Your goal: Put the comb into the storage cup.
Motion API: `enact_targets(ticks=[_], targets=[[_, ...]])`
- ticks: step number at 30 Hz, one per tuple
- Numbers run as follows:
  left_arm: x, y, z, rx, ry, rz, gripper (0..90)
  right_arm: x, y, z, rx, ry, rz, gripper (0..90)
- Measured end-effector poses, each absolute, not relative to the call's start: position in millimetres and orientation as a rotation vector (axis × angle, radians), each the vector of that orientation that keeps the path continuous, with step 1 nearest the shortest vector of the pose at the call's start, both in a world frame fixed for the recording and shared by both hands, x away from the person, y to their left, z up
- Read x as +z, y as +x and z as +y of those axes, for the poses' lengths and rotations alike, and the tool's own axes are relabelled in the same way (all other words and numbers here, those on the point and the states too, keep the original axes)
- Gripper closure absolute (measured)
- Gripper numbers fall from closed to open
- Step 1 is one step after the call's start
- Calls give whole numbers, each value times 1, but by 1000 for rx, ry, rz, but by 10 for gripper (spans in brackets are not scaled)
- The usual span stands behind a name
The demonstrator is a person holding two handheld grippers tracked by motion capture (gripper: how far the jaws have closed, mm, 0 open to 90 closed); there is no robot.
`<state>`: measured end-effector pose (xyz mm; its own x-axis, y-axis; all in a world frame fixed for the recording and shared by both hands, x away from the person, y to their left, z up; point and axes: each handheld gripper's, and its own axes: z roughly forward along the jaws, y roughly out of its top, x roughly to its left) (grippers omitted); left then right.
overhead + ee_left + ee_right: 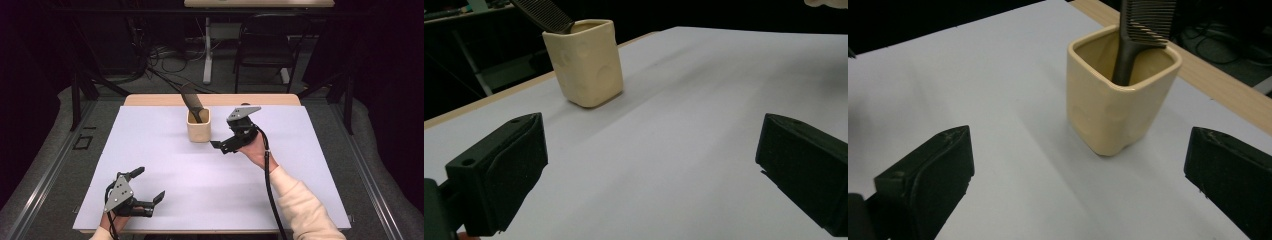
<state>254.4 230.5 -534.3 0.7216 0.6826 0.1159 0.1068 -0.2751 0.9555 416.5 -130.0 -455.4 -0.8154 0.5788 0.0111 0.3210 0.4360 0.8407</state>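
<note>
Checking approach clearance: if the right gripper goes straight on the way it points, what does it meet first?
Most likely the cream cup holding the dark comb. The right gripper, jaws open, has the cup ahead, slightly right of centre, with bare white tabletop before it. Depth is hard to judge.

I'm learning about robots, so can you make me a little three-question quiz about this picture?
1. True or false: the comb stands inside the cream cup.
2. Which claw is nearer the cup? A) left claw B) right claw
3. Fill in: both claws are ____, holding nothing.

Key: 1 true. 2 B. 3 open.
</note>
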Motion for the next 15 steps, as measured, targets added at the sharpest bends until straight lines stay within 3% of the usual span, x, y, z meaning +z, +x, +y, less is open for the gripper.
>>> enact_targets(ticks=[15], targets=[[-534, 254, 230, 631, 1791, 620, 2, -477, 391, -171, 1309, 821, 2391, 0]])
